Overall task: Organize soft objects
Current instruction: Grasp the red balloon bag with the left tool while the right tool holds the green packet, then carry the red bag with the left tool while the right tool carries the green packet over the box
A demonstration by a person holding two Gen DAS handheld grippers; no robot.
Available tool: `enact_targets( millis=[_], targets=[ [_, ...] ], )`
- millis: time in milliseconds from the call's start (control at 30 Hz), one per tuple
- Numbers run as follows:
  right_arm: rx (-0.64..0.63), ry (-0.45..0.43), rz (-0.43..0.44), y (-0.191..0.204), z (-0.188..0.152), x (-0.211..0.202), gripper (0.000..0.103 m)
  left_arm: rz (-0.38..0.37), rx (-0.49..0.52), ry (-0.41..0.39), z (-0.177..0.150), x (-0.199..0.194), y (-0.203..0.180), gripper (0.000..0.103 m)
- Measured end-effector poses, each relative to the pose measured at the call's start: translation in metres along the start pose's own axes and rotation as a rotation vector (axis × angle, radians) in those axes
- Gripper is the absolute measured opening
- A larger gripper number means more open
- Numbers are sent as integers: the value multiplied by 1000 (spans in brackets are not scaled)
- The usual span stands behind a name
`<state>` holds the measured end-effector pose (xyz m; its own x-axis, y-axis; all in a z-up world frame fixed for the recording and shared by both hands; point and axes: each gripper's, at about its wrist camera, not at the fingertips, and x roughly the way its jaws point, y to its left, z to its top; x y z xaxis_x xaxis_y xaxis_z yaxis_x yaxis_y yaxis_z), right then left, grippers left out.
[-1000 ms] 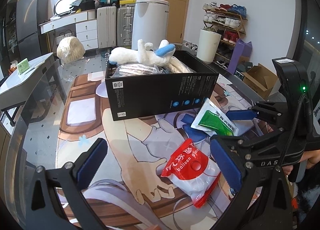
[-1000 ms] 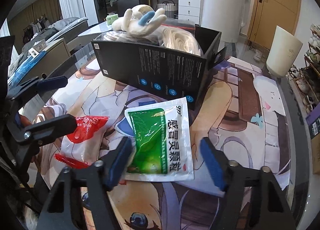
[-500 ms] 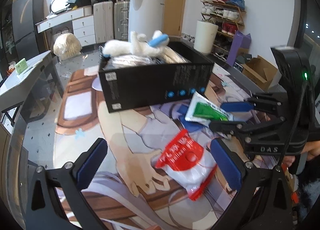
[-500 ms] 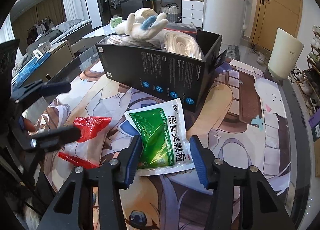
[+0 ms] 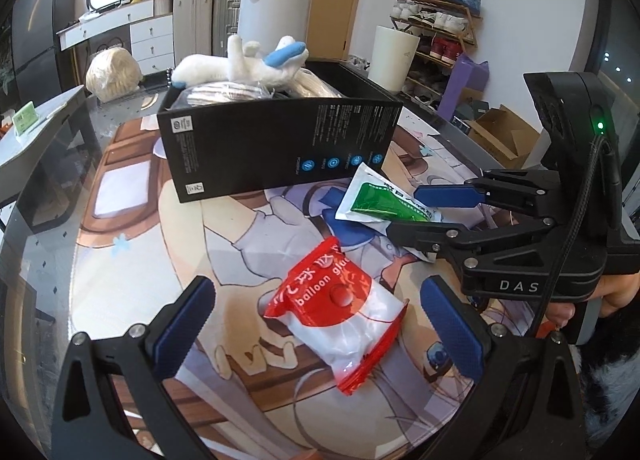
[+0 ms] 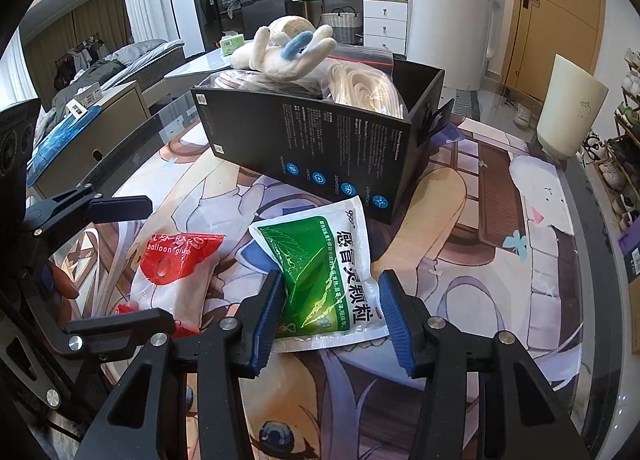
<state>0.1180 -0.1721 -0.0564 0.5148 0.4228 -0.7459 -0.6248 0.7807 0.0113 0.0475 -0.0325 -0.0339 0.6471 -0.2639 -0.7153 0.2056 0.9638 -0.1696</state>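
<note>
R jaws pinch green sachet, L jaws wide over balloon-glue bag; black box just behind.

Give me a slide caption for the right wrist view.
Right gripper closing around a green packet beside a black box.

You can read "balloon glue" on red-and-white pouch; "DAS" on right gripper body; "AUX" on white appliance; "999", "感冒灵颗粒" on green sachet.

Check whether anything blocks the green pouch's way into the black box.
Nothing lies between the green pouch, flanked by the right gripper's fingers, and the black box. But the box is heaped: a plush toy and bagged items fill its top.
</note>
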Motion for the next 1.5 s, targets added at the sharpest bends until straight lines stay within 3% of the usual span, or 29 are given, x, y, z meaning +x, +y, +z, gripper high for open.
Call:
enact_targets(
  millis=[200, 467, 667, 800, 833, 933, 1200, 1367, 1467, 1500],
  targets=[
    [-2, 2, 3, -1, 0, 0, 49, -25, -25, 28, 0, 6, 0, 103],
    [-4, 2, 2, -1, 0, 0, 49, -12, 81, 35, -5, 6, -13, 103],
    [-4, 2, 2, -1, -1, 0, 49, -2, 82, 48, -6, 12, -12, 102],
    [-4, 2, 2, -1, -1, 0, 49, -5, 109, 28, -7, 11, -14, 85],
    [-5, 1, 2, -1, -1, 0, 49, -10, 112, 22, -8, 10, -14, 72],
    [-9, 0, 1, 0, -1, 0, 49, -8, 115, 7, -8, 6, -14, 63],
    [-30, -15, 16, 1, -2, -3, 38, -12, 109, -18, -8, 3, -11, 61],
    [-17, -32, 38, 0, -4, -7, 37, -12, 92, -45, -5, -4, -6, 61],
    [-7, -47, 73, 0, -6, -14, 32, -13, 76, -70, -3, -9, -2, 61],
    [-4, -51, 84, 0, -6, -16, 26, -14, 72, -76, -2, -11, -1, 61]
  ],
)
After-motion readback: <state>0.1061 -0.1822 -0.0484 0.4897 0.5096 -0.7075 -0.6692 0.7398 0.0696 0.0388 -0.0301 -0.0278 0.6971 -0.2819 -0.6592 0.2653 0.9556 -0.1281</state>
